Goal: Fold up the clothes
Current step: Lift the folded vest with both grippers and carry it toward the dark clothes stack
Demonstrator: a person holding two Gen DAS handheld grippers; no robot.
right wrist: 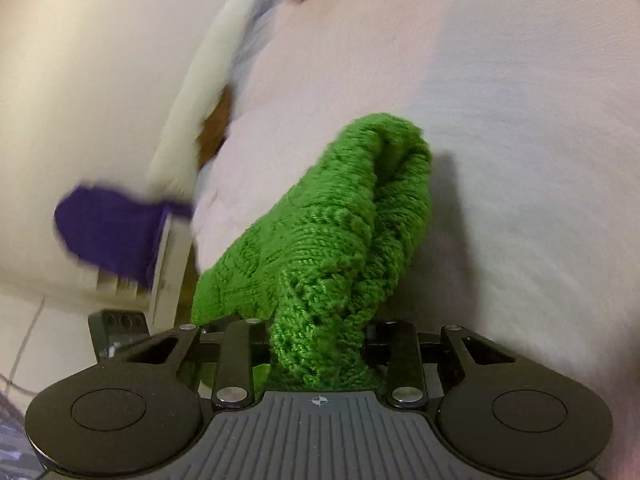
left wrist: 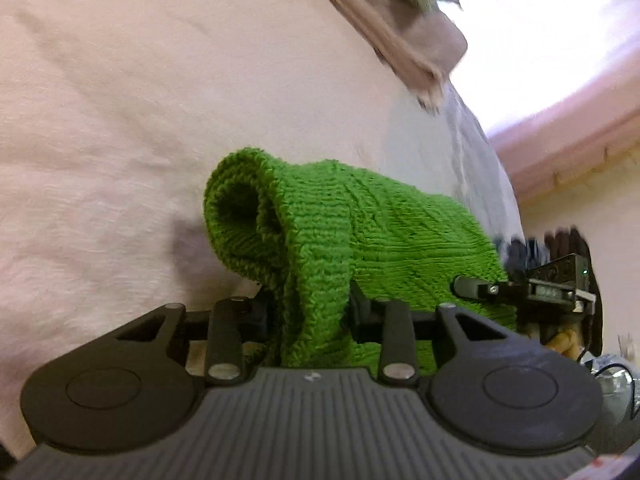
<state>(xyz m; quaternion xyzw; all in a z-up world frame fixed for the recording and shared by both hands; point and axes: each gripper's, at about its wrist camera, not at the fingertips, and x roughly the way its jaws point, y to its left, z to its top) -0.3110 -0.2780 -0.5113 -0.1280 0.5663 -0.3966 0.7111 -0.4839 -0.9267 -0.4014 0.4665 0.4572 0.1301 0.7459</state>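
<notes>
Low in the left view, my left claw is clamped on a bunched fold of the green knit, which lifts off the pale bed at centre frame. In the right view, my right claw pinches another bunch of it. A purple cloth blurs at left.

A blurred purple cloth; green knit hides both fingertips.
</notes>
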